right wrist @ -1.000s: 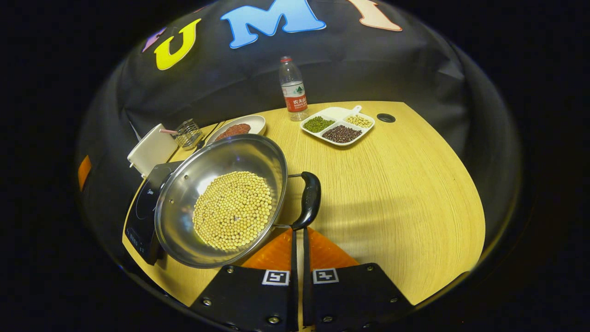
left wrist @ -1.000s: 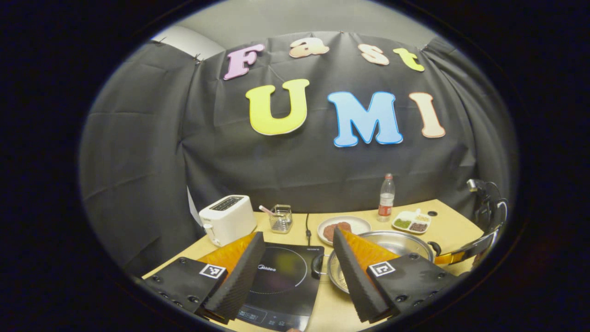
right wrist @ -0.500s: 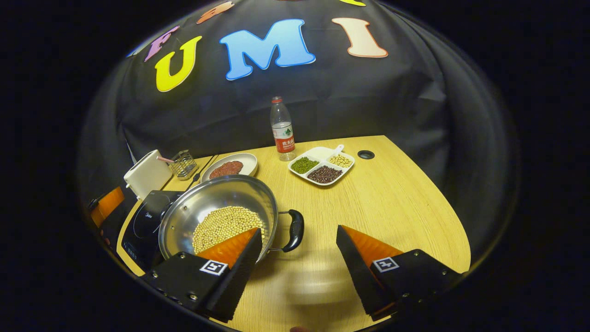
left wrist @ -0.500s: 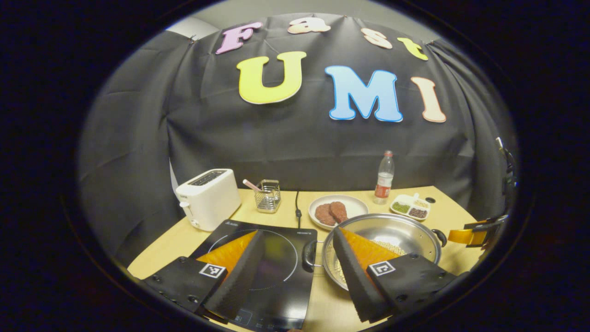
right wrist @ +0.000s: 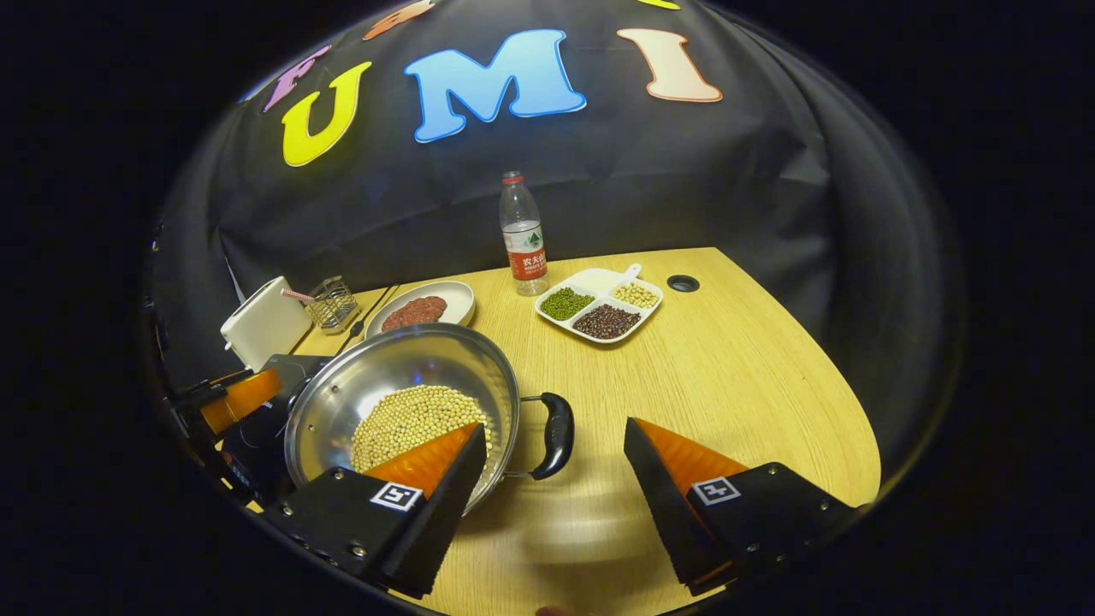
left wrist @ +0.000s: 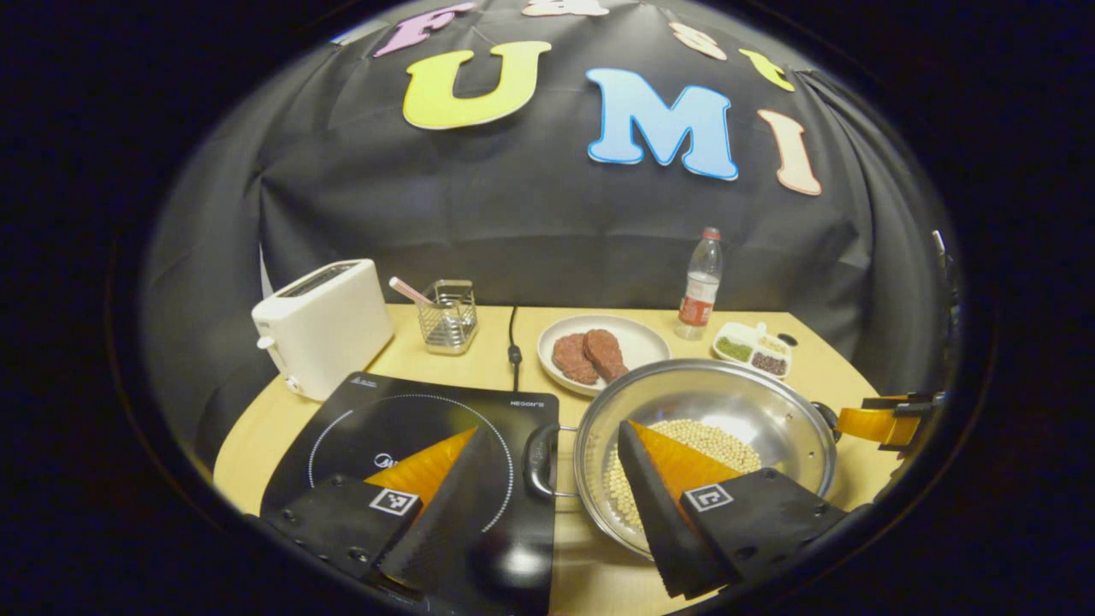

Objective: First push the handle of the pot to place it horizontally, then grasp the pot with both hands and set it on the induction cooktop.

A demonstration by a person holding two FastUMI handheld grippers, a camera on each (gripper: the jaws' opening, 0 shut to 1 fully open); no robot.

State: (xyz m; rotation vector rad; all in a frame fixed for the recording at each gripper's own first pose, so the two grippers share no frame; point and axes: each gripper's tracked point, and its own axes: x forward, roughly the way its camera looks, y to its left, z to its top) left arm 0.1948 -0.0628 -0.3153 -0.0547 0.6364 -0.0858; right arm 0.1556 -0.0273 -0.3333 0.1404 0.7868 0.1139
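Note:
A steel pot (left wrist: 727,402) with yellow beans (left wrist: 684,436) stands on the wooden table, just right of the black induction cooktop (left wrist: 402,419). Its black left handle (left wrist: 539,449) lies between the spread fingers of my left gripper (left wrist: 547,513), untouched; one finger hangs over the cooktop, the other over the pot's rim. In the right gripper view the pot (right wrist: 393,368) sits left of centre. Its right handle (right wrist: 556,432) lies ahead of my right gripper (right wrist: 547,505), which is open and holds nothing. The right gripper (left wrist: 890,421) also shows at the left gripper view's far right edge.
Behind the cooktop stand a white toaster (left wrist: 321,325) and a wire holder (left wrist: 449,312). A plate with meat patties (left wrist: 599,351), a water bottle (left wrist: 700,287) and a divided dish of beans (right wrist: 599,308) sit behind the pot. Bare table (right wrist: 753,376) lies to the pot's right.
My right gripper went from shut at the pot's right handle to open and drew back. The left gripper tipped downward, bringing the cooktop and the pot's left handle closer.

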